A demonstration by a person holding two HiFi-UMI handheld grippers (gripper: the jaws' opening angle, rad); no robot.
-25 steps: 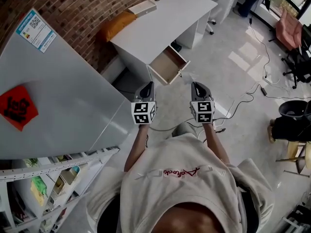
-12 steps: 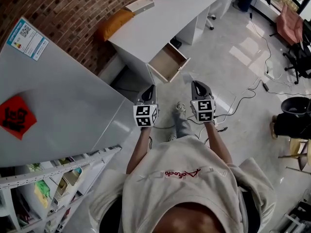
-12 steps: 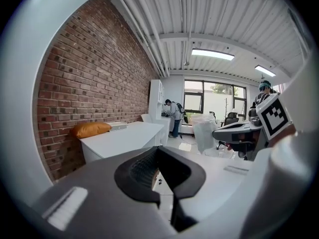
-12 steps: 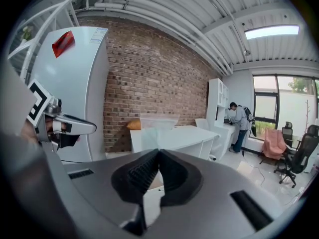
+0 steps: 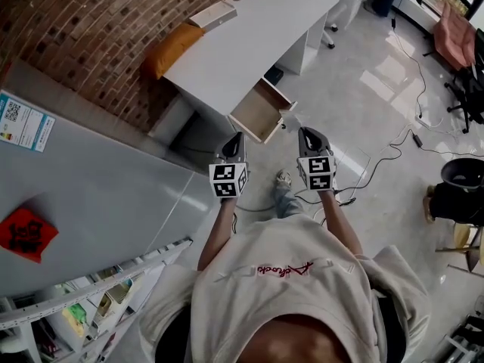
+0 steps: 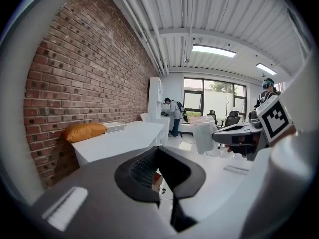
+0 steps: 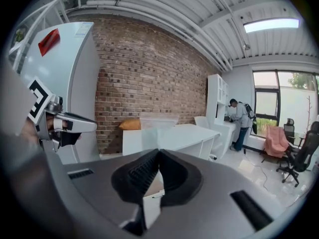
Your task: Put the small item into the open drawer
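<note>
A: Over by the red-brick wall (image 5: pixel 91 21), head view first. What's there?
B: One white tabletop (image 5: pixel 249 29), and one open tan-bottomed drawer (image 5: pixel 259 112) under its front edge. Inside looks bare.
A: Small item?
B: Not seen anywhere. One flat orange cushion (image 5: pixel 172 48) and one white oblong box (image 5: pixel 214 13) on top, neither small imo.
A: Grippers?
B: Two. Left gripper (image 5: pixel 234 136) and right gripper (image 5: pixel 306 131) are side by side in front of the person, well short of the drawer.
A: Left gripper view?
B: Jaws clenched together, nothing between the ribbed pads. One distant person (image 6: pixel 174 114) at the room's far end, not involved.
A: Right gripper view?
B: Same: pinched closed, empty afaict.
A: Handling, then?
B: Guess only, w/o seeing it. "Small" prob means light, so easy to drop or squash. Pinch gently across its middle once found.
</note>
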